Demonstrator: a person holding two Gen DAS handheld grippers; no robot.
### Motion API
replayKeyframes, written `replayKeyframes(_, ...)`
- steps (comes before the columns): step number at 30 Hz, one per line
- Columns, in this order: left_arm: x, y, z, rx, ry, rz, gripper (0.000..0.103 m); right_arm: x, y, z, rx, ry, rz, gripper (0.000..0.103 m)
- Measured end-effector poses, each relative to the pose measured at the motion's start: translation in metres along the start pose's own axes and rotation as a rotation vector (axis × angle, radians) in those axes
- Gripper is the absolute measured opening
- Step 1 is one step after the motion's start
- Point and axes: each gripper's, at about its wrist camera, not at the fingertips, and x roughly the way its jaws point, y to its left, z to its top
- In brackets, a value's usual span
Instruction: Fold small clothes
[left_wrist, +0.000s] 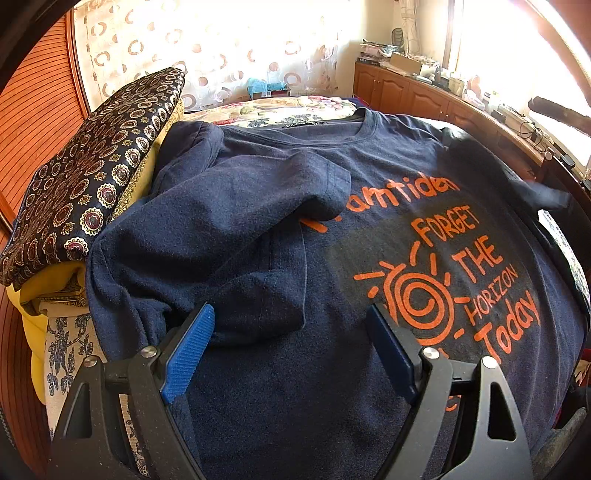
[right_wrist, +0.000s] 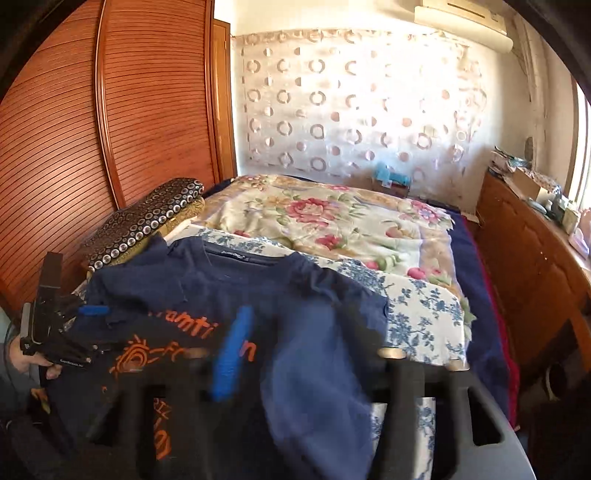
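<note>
Left wrist view: a navy T-shirt (left_wrist: 280, 221) with orange print lies chest-up on the bed, collar at the far end, hem toward the camera, so its long axis runs straight away from the left gripper (left_wrist: 291, 332). The jaws stand wide apart with nothing between them, low over the shirt's lower half. The shirt's left edge and sleeve (left_wrist: 258, 192) are already laid inward over the chest, partly covering the print. A patterned cushion (left_wrist: 92, 177) sits just left of the shirt.

Right wrist view: the same T-shirt (right_wrist: 258, 288) lies on a blue-flowered cloth (right_wrist: 417, 314), collar away. The right gripper (right_wrist: 295, 354) is heavily blurred; one blue finger (right_wrist: 232, 354) shows, with navy fabric smeared across the gap. Whether the jaws are gripping that fabric cannot be told. The left gripper (right_wrist: 88, 314) appears at the shirt's left edge, open.

Judgement: the unfolded side lies right of the shirt's long axis, so the right gripper is the nearer one, and the fold would travel leftward across that axis.
</note>
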Motion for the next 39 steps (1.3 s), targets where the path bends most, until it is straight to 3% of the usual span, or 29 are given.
replayKeyframes(8, 0.000, 0.000, 0.000, 0.000, 0.000, 0.000, 0.085, 0.034, -0.025, -0.030, 0.043, 0.149, -0.072, 0.058)
replayKeyframes(14, 0.000, 0.000, 0.000, 0.000, 0.000, 0.000, 0.085, 0.069, -0.014, -0.045, 0.039, 0.242, -0.035, 0.058)
replayKeyframes(18, -0.001, 0.000, 0.000, -0.001, -0.002, 0.000, 0.085, 0.098, -0.010, -0.037, 0.017, 0.263, -0.025, 0.058)
replayKeyframes(20, -0.004, 0.002, 0.002, -0.006, -0.014, -0.013, 0.085, 0.116, -0.011, -0.031, 0.000, 0.266, -0.051, 0.064)
replayKeyframes(27, -0.033, 0.020, 0.021, -0.027, -0.104, -0.029, 0.085, 0.152, -0.016, -0.026, -0.047, 0.281, -0.093, 0.071)
replayKeyframes(29, -0.040, 0.027, 0.030, -0.031, -0.127, -0.028, 0.085, 0.157, -0.021, -0.026, -0.030, 0.269, -0.098, 0.079)
replayKeyframes(32, -0.042, 0.036, 0.048, -0.029, -0.147, -0.016, 0.085, 0.162, -0.027, -0.030, 0.022, 0.277, -0.066, 0.082)
replayKeyframes(39, -0.017, 0.057, 0.092, -0.048, -0.117, -0.027, 0.061, 0.160, -0.022, -0.031, 0.015, 0.279, -0.061, 0.086)
